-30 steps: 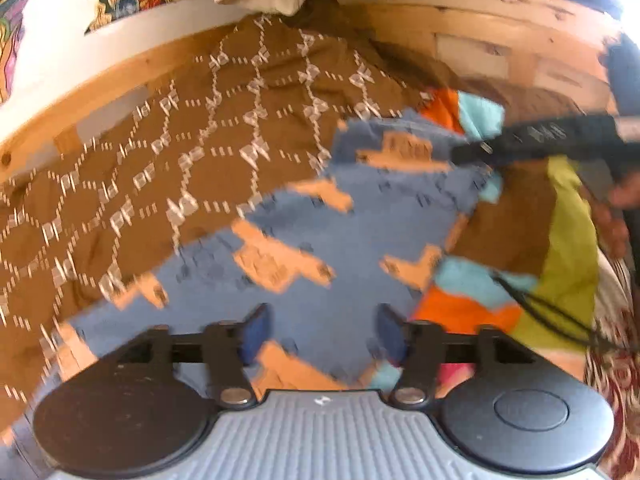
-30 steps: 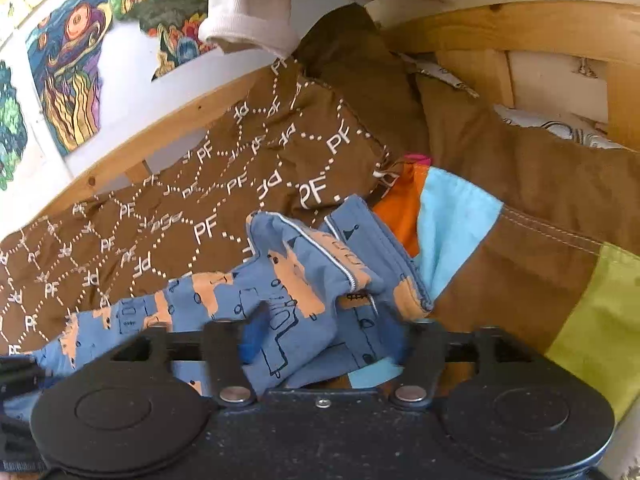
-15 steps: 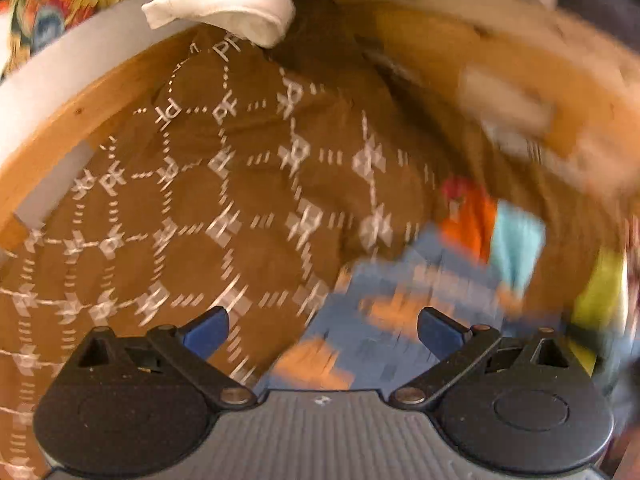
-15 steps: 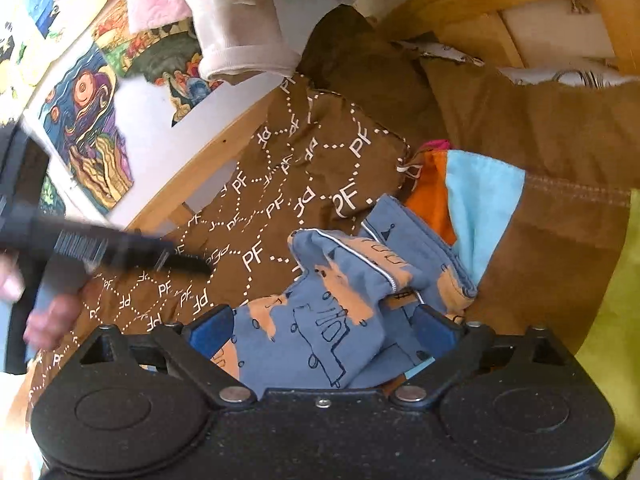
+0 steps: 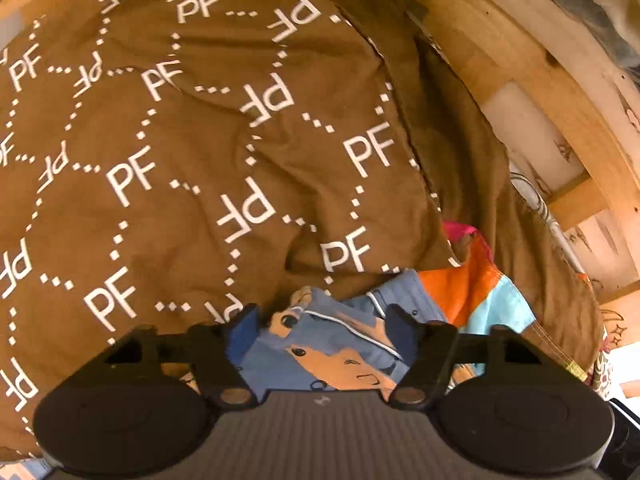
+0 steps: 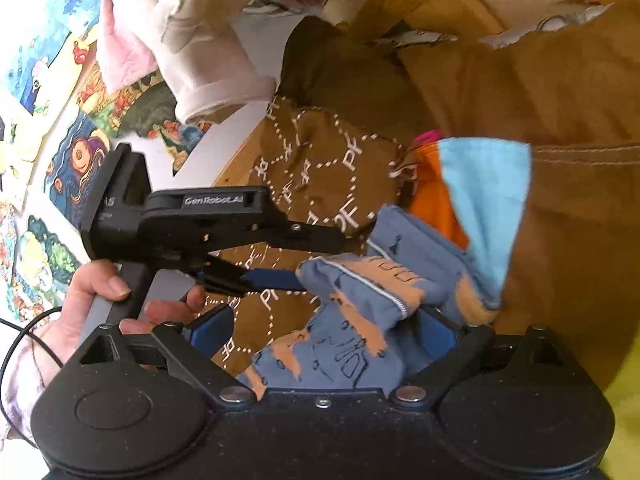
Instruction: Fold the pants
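Observation:
The blue pants point(image 5: 320, 352) with orange prints lie bunched on a brown "PF" blanket point(image 5: 180, 160). In the left wrist view my left gripper point(image 5: 322, 324) is open, its blue pads on either side of the pants' waistband edge. In the right wrist view the pants point(image 6: 360, 320) sit crumpled between the wide-open pads of my right gripper point(image 6: 324, 328). The left gripper point(image 6: 304, 260) shows there from the side, its fingers reaching the pants' upper left edge.
A patchwork quilt with orange and light blue patches point(image 6: 480, 200) lies right of the pants. A wooden bed frame point(image 5: 540, 80) runs behind. A white garment point(image 6: 208, 40) hangs above, and painted pictures point(image 6: 60, 120) cover the wall at left.
My left gripper swung over the blanket and came down at the pants' waistband, half closing around it. My right gripper opened wide and let go of the pants.

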Demonstrator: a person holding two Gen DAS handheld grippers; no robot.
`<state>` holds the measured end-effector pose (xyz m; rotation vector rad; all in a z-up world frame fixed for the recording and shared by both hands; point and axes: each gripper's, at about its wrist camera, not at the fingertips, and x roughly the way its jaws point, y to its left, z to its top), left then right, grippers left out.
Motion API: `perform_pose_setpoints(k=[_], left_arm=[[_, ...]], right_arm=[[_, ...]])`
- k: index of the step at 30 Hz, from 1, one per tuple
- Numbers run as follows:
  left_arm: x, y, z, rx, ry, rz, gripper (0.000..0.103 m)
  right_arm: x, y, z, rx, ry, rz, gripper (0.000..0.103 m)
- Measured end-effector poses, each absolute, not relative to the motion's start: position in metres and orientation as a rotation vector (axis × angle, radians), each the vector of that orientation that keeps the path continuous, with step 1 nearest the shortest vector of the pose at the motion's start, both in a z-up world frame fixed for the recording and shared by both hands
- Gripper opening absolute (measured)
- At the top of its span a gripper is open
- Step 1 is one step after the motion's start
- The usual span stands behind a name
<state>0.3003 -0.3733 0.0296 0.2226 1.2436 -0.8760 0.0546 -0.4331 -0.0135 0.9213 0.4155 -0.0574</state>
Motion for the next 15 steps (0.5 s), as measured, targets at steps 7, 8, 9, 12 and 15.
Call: perform_pose_setpoints(k=[7,8,9,12,15], left_arm=[[0.299,-0.381,0.026,0.274,1.222,-0.878,0.038],[0.299,-0.383,0.025,0.274,1.215,-0.880,0.035],[0.300,-0.382,0.028,0.278,1.207,-0.882,0.032],[0.294,-0.383,0.031,0.311,1.167,-0.902,0.025],[0.287,-0.381,0.036,0.322,1.125,-0.921,0.022]], right_arm=[[0.047,-0.443,-0.016,0.994,0.350,-0.083,0.096],[0.046,-0.446,-0.017,1.011,0.340,-0.084,0.096],[0.046,-0.448,-0.019,1.025,0.331,-0.086,0.095],[0.048,-0.452,-0.020,1.033,0.325,-0.107,0.083],[0.049,-0.455,-0.022,1.022,0.335,-0.151,0.056]])
